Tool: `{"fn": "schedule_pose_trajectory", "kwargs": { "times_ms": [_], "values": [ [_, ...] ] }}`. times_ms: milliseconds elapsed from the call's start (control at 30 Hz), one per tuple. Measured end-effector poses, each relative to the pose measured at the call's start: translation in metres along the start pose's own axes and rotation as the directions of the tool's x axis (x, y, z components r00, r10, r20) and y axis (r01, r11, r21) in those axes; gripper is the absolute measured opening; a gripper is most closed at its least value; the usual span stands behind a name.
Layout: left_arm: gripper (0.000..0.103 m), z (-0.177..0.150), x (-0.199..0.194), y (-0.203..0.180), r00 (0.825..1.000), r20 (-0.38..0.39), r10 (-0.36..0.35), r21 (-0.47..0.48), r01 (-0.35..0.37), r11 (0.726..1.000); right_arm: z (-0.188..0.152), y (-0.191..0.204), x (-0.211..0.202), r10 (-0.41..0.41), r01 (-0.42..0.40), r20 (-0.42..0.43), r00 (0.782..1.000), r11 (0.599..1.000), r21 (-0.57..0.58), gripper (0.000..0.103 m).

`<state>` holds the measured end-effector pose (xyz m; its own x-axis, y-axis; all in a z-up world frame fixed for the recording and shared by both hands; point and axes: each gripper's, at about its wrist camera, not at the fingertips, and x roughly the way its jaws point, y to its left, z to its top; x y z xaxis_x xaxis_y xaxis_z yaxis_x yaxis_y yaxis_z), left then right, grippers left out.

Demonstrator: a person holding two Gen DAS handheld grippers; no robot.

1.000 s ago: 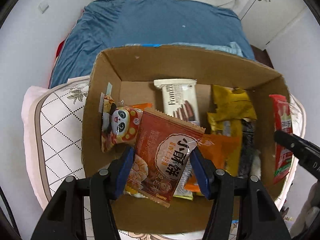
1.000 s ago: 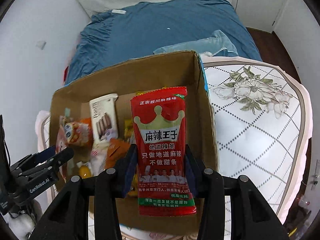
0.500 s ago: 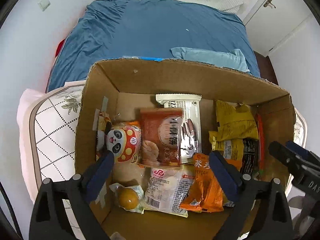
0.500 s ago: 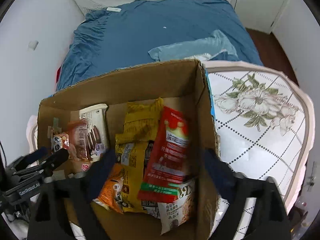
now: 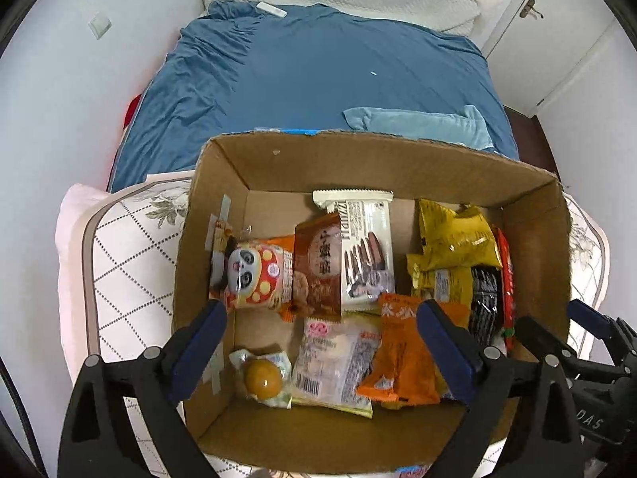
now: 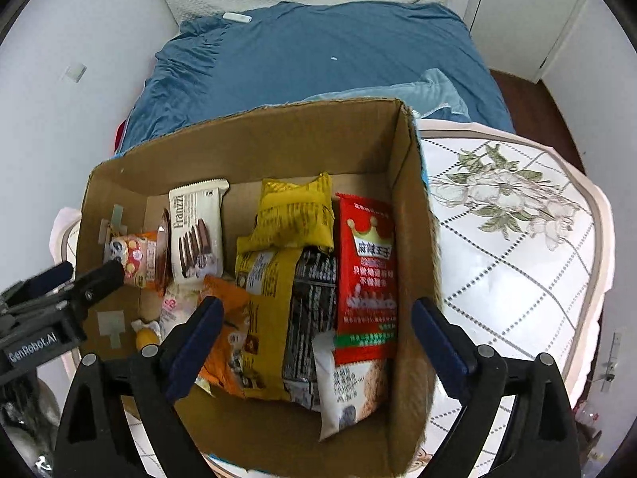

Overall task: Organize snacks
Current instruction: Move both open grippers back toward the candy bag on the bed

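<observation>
The left claw (image 5: 320,334) hangs over the cardboard box (image 5: 358,163) with its jaws wide and nothing between them; they have just been opening. Below it in the box lie a brown packet (image 5: 318,267), a panda packet (image 5: 254,275) beside it on the left, a white biscuit packet (image 5: 364,247), a clear wrapped bun (image 5: 334,362), an orange packet (image 5: 402,354) and a wrapped egg (image 5: 260,376). The right claw (image 6: 314,318) is also spread wide and empty, its jaws just opened. Under it the red packet (image 6: 368,275) lies flat against the box's right wall, next to yellow packets (image 6: 294,215) and a black one (image 6: 314,279). The box stands on a white patterned desk (image 6: 509,247), with a blue bed (image 6: 318,55) behind.
</observation>
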<state>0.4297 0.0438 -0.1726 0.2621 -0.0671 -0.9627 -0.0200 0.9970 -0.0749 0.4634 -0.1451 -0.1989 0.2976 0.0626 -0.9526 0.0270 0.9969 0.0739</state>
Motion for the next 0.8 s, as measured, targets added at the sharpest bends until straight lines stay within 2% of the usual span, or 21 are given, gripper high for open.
{"fn": "schedule_pose_trajectory", "kwargs": {
  "times_ms": [267,333,800],
  "values": [
    [0.098,-0.043,-0.038,-0.005,0.995,0.104,0.009,0.027,-0.011,1.0,-0.038,0.008,-0.034,-0.014,0.016,0.072,0.997,1.0,-0.025,0.098],
    [0.098,-0.057,-0.048,-0.004,0.99,0.143,0.024,0.028,-0.028,0.999,-0.051,0.012,-0.045,-0.019,0.022,0.099,0.995,0.999,-0.036,0.098],
    [0.098,-0.137,-0.112,-0.004,0.958,0.285,0.037,0.04,-0.051,0.998,-0.125,0.014,-0.112,-0.009,0.019,0.226,0.974,0.999,-0.043,0.098]
  ]
}}
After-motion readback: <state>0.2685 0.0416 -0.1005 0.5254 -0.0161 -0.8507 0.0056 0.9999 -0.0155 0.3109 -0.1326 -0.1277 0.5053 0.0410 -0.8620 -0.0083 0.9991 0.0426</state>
